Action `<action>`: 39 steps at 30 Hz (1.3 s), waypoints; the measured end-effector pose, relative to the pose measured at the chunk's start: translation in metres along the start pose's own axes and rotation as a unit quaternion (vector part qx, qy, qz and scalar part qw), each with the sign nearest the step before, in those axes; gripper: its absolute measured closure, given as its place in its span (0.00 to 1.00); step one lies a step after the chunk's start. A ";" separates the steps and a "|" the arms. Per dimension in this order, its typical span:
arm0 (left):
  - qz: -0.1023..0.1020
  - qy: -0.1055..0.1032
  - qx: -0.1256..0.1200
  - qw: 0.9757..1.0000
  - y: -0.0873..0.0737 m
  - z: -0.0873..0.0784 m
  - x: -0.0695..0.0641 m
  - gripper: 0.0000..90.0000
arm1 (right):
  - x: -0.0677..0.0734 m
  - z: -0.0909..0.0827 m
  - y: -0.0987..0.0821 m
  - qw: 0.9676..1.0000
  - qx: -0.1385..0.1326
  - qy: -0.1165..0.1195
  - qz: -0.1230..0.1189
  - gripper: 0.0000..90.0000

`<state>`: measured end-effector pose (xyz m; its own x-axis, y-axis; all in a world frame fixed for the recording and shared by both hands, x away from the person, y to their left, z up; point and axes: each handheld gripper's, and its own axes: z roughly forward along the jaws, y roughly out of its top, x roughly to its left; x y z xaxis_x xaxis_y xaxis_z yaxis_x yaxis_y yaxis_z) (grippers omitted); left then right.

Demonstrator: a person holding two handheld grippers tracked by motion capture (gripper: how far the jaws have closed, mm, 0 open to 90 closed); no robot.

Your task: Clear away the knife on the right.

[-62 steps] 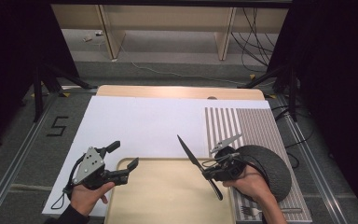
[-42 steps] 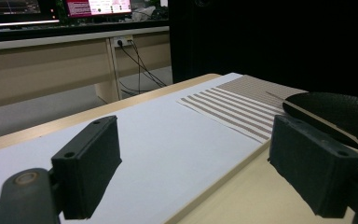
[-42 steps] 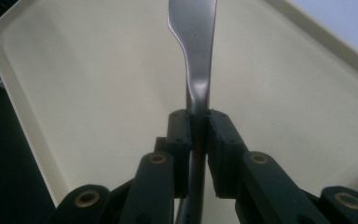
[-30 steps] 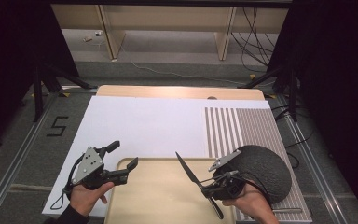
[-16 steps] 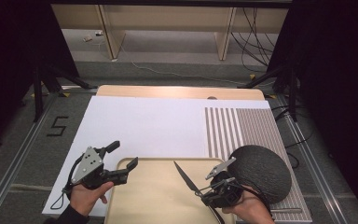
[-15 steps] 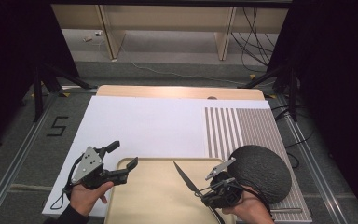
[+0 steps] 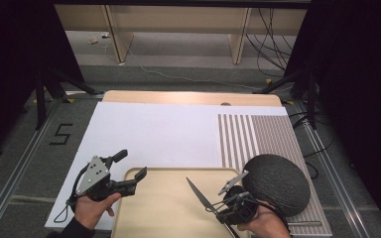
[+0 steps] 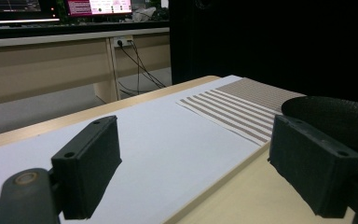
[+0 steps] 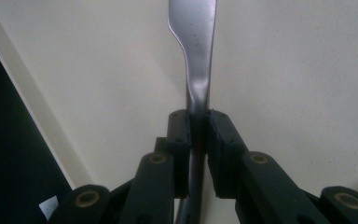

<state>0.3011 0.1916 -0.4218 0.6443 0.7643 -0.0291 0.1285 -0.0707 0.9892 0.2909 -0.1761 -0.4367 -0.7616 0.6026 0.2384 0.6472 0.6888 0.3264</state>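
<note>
Two tools are being worked over a pale wooden board (image 7: 168, 208) at the near edge of the table (image 7: 154, 131). The right tool (image 7: 217, 210) is being kept clamped on the neck of a knife (image 7: 198, 192), its pads pressed together on the thin metal just behind the blade, as is being shown plainly in the right gripper view (image 9: 198, 128). The knife (image 9: 193, 51) is being held with its blade pointing away from the hand, out over the middle of the board and seemingly just above it; whether the tip is touching the wood cannot be told. The left tool (image 7: 130, 167) is being held with its jaws wide apart and nothing between them, one jaw over the white sheet (image 7: 149, 134) and the other over the board's near left corner.

Judging from this, the knife is being brought to the board to be laid down. For this to be done well, the blade should be lowered flat and level so that it is not being levered in the narrow grip, and the pads should be eased apart only once the metal is resting on the wood. Room is being left on the right by the dark round mat (image 7: 277, 183), which is lying on the striped cloth (image 7: 258, 139) just beside the right hand (image 7: 263, 225); the hand should be kept off it.
</note>
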 end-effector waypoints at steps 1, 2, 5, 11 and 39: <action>0.000 0.000 0.000 1.000 0.000 0.000 0.000 0.18 | 0.000 0.000 0.000 1.000 0.002 -0.001 -0.001 0.89; 0.000 0.000 0.001 1.000 0.000 0.000 0.000 0.18 | 0.000 0.001 0.000 1.000 0.003 0.000 -0.001 0.89; 0.002 -0.001 0.001 1.000 0.000 0.000 0.000 0.18 | -0.001 0.001 0.000 1.000 0.005 0.000 0.000 0.90; 0.003 -0.001 0.002 1.000 0.000 0.001 -0.001 0.18 | -0.003 0.009 -0.001 1.000 0.028 -0.007 -0.001 0.89; 0.005 -0.003 0.003 1.000 -0.001 0.002 -0.001 0.18 | -0.001 0.008 0.005 0.999 -0.037 -0.004 0.012 0.66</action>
<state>0.3016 0.1898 -0.4228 0.6501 0.7596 -0.0191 0.1263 -0.0832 0.9885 0.2949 -0.1696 -0.4425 -0.7457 0.6214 0.2404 0.6607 0.6428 0.3877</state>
